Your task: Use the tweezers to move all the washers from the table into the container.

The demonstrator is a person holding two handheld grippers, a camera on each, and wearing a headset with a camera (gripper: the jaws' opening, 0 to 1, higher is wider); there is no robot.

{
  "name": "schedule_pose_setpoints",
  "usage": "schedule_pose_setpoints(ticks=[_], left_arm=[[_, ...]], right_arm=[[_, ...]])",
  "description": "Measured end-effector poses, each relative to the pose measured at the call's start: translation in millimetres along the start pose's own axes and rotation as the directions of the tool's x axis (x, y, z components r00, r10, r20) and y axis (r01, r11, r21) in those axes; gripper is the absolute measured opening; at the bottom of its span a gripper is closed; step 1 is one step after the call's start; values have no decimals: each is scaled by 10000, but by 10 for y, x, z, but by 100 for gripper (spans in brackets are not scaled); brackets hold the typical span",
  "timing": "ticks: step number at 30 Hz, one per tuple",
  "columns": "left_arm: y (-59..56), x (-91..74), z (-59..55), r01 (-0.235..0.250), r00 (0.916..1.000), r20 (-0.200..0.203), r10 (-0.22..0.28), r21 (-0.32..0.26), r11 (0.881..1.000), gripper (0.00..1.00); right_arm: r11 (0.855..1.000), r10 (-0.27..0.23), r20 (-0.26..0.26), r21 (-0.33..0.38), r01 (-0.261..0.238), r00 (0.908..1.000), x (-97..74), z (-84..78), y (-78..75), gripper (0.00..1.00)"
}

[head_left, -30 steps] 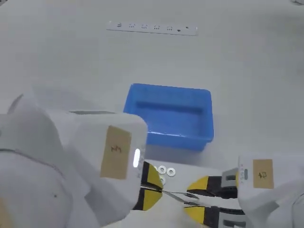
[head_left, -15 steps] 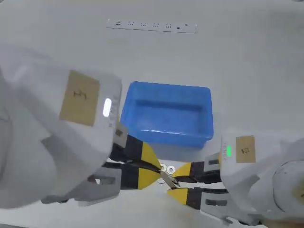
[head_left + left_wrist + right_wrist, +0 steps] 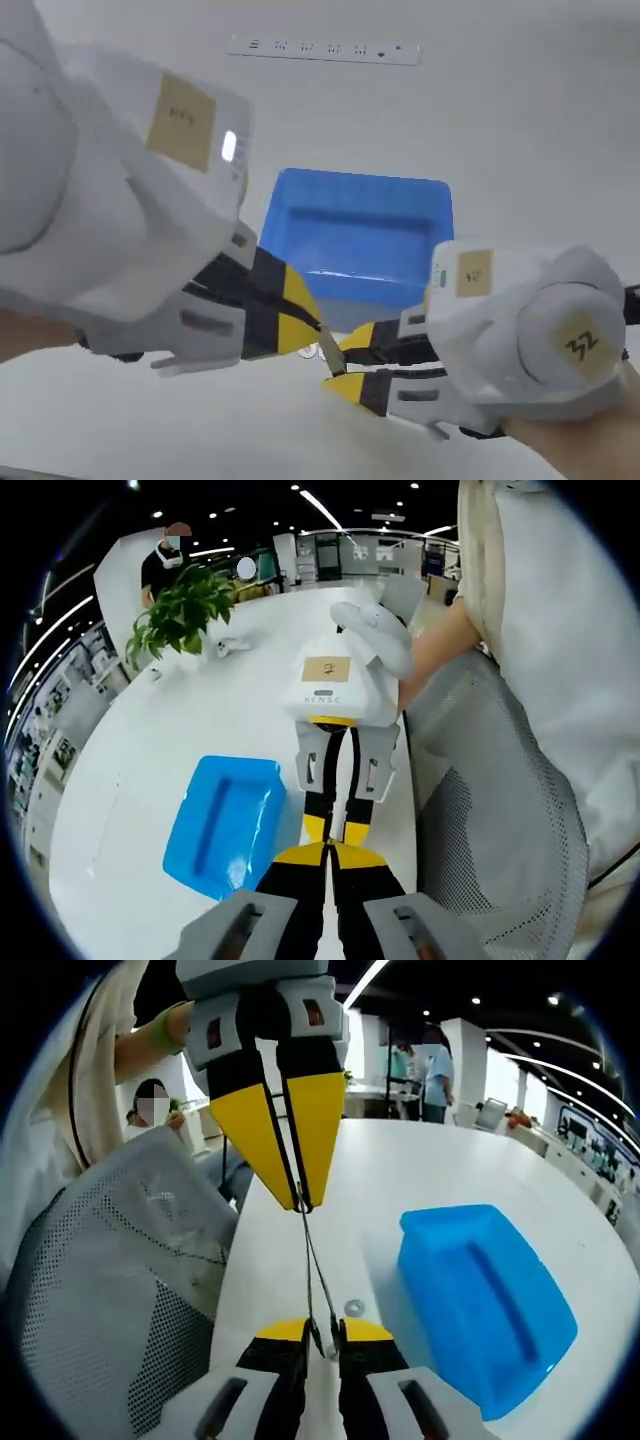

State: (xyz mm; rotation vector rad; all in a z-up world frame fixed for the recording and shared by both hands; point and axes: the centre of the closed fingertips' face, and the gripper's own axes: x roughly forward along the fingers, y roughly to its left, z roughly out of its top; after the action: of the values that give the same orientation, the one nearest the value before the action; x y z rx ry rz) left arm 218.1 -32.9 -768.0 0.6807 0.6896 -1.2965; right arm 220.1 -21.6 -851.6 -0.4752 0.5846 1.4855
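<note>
Left tool (image 3: 316, 328), right tool (image 3: 341, 362) — gripping tweezers (image 3: 308, 1255) — now nearer container (image 3: 360, 240).

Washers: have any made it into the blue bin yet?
Nothing looks done: the blue container appears empty. In hand: the left gripper and right gripper both clamp the tweezers between them. Left: a washer lies on the table.

I'm working in what is looking like an open-plan office: a long white table (image 3: 200, 730) is stretching ahead with a power strip (image 3: 325, 50) lying on it, a mesh office chair (image 3: 490, 810) and a potted plant (image 3: 180, 605) are standing by, ceiling lights (image 3: 318, 505) are shining, and a person (image 3: 437, 1090) is standing further back
</note>
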Motion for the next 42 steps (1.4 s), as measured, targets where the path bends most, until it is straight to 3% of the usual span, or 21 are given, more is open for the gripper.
schedule_pose_setpoints(ticks=[6, 11, 14, 15, 18, 21, 23, 25, 26, 28, 30, 32, 33, 34, 35, 36, 37, 38, 40, 41, 42], left_arm=[[34, 23, -3, 299, 9994, -188, -299, 3, 9996, 0], [18, 68, 61, 738, 9972, -160, -737, 58, 9973, 0], [13, 96, 94, 814, 9967, -59, -814, 65, 9967, 0], [-8, 107, 118, 905, 9958, 114, -906, 71, 9959, 0], [56, 117, 188, 342, 9962, 808, -316, -319, 9989, 2], [41, 53, 215, 220, 9875, 1574, 30, -1569, 9874, 21], [42, -1, 219, 79, 9784, 2033, 377, -2188, 9757, 27], [54, -90, 219, -148, 9577, 2682, 1039, -3147, 9491, 31], [76, -152, 207, -384, 9377, 3071, 1626, -3735, 9268, 34], [94, -228, 132, -745, 9145, 3248, 2415, -4514, 8892, 44], [111, -324, -68, -1652, 8854, 2923, 3615, -5290, 8324, 50], [103, -378, -208, -2258, 8645, 2592, 4307, -5654, 7934, 54], [89, -396, -282, -2557, 8558, 2372, 4598, -5788, 7744, 58], [68, -425, -360, -2838, 8387, 2211, 4977, -6025, 7459, 60], [44, -436, -400, -2939, 8256, 2196, 5198, -6191, 7283, 62], [2, -441, -454, -2959, 8203, 2126, 5310, -6367, 7121, 63], [-10, -456, -482, -2999, 8076, 2123, 5502, -6555, 6931, 63], [-28, -469, -492, -2936, 7988, 2210, 5595, -6685, 6832, 62], [-67, -486, -514, -2959, 7863, 2311, 5730, -6733, 6776, 62], [-47, -508, -543, -3281, 7669, 2173, 6039, -6760, 6599, 63], [-39, -520, -557, -3395, 7558, 2139, 6189, -6802, 6497, 65]], right_arm=[[9995, 124, -11, 288, -124, 9999, -10, 7, -1, 8], [9985, 342, 612, 403, -367, 9975, -117, 218, 23, 11], [9985, 429, 674, 315, -451, 9968, -137, 280, 21, 7], [9993, 357, 376, 87, -361, 9987, -128, 233, -1, 4], [9987, 489, 556, 77, -494, 9973, -82, 238, 11, 4], [9987, 454, 654, 201, -468, 9968, -78, 244, 6, 4], [9992, 331, 658, 190, -345, 9973, -81, 237, -6, 3], [9994, 187, 700, 276, -207, 9974, -88, 230, -18, 3], [9995, 172, 727, 241, -190, 9972, -96, 222, -12, 3], [9997, 23, 794, 240, -42, 9968, -101, 219, -19, 3], [9995, -127, 928, 315, 98, 9956, -112, 216, -31, 2], [9942, -354, 1287, 1058, 218, 9911, -125, 224, -64, 2], [9870, -596, 1457, 1563, 365, 9875, -142, 217, -111, 2], [9818, -735, 1551, 1849, 441, 9852, -161, 209, -145, 2], [9729, -807, 1653, 2276, 416, 9829, -177, 198, -167, 2], [9628, -877, 1758, 2675, 381, 9805, -197, 189, -185, 2], [9447, -1111, 1939, 3252, 430, 9747, -231, 178, -235, 2], [9339, -1103, 2058, 3563, 306, 9724, -255, 174, -242, 2], [9071, -1146, 2547, 4210, -35, 9602, -319, 206, -268, 2], [8912, -1275, 2723, 4536, -104, 9537, -358, 212, -297, 2], [8811, -1334, 2807, 4726, -159, 9505, -383, 215, -308, 2]])
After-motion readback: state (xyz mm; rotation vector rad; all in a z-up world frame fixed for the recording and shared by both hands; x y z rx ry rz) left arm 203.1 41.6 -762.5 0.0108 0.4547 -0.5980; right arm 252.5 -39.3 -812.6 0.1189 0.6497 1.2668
